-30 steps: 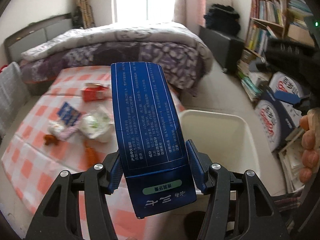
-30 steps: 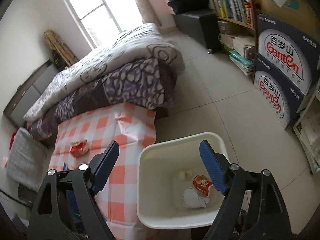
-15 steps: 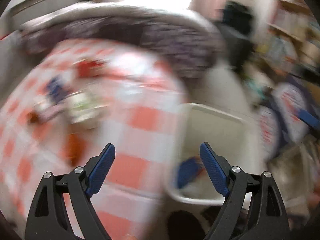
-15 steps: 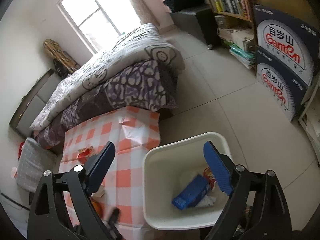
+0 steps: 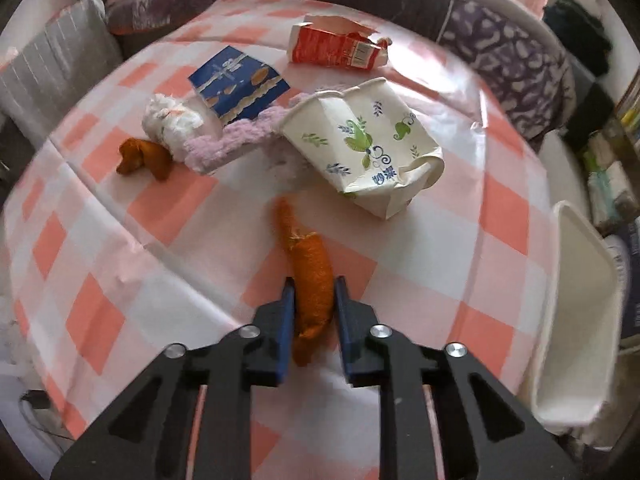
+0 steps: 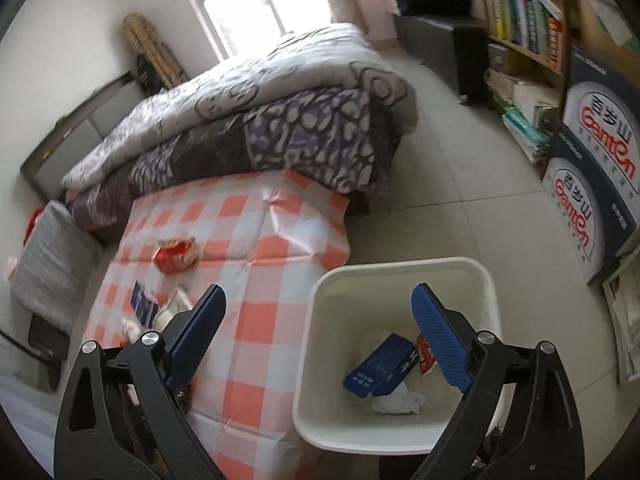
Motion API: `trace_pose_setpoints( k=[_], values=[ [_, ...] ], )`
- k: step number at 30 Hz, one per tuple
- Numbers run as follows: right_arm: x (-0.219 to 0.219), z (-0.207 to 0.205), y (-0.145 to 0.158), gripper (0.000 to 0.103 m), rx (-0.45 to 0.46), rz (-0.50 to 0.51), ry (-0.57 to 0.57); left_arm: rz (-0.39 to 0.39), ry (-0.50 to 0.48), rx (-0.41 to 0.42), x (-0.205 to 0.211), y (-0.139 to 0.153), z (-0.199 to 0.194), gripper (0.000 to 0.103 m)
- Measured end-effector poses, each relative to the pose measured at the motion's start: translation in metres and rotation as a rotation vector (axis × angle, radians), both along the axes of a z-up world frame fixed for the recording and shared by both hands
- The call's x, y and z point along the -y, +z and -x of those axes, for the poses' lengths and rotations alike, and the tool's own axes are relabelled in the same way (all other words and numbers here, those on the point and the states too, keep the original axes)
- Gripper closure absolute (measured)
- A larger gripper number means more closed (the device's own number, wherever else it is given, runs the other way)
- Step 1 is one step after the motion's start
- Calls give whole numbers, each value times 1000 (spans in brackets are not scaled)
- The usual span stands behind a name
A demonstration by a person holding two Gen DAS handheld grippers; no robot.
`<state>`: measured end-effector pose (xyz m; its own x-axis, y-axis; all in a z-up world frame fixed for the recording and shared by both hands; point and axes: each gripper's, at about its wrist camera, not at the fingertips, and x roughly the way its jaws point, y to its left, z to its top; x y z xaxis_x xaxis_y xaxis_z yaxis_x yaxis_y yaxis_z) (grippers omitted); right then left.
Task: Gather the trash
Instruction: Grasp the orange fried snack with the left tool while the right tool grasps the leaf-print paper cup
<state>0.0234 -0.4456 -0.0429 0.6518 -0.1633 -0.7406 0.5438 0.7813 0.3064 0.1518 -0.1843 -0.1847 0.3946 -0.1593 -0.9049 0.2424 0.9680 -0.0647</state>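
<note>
The left gripper (image 5: 314,300) is clamping its blue fingers (image 5: 285,316) on an orange peel (image 5: 310,276) lying on the checked surface (image 5: 420,248); the peel's near end is dipping out of sight between the pads. At 12 o'clock from it a crushed paper cup (image 5: 360,144) is lying on its side, its blue printed characters too small to read. Further toward 11 o'clock a blue packet (image 5: 238,82) is resting on a lilac cloth (image 5: 228,140), half covering it, beside a white tissue wad (image 5: 170,122) and a second peel (image 5: 144,158). A torn red carton (image 5: 336,46) is sitting at 12 o'clock, its label blurred. The white bin (image 5: 576,320) is being cut off at 3 o'clock.

The right gripper (image 6: 318,334) is hovering with its fingers spread wide and nothing between them, partly masking the bin (image 6: 400,276). Inside, a blue box (image 6: 378,366) with illegible white print is lying on white tissue (image 6: 398,402), against a red wrapper (image 6: 424,354) that the right finger is mostly hiding. At 3 o'clock stacked cartons (image 6: 596,184) are showing "Ganten" in red
</note>
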Motion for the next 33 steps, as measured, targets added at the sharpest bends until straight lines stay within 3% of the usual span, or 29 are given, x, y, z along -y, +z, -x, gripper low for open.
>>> trace_pose_setpoints(
  k=[4,11,14,19,23,24,27,33],
  values=[
    [-39,-30,-12,12,-66,55,138,61,38,35,-44,33,6,86],
    [-157,-107,-46,7,-203,339,443,121,124,159,-138,104,34,86],
    [-188,-135,-68,7,-227,395,509,141,175,205,-173,128,47,86],
    [-202,-170,-108,7,-316,412,529,151,242,286,-216,156,59,86],
    [-197,-193,-127,9,-350,382,517,157,269,294,-237,161,58,86],
    [-194,-196,-130,26,-345,330,531,155,270,294,-240,160,58,86],
    [-192,-196,-122,36,-297,252,519,161,278,290,-248,160,57,86],
    [-219,-170,-72,37,-147,226,584,210,310,292,-263,165,62,86]
  ],
)
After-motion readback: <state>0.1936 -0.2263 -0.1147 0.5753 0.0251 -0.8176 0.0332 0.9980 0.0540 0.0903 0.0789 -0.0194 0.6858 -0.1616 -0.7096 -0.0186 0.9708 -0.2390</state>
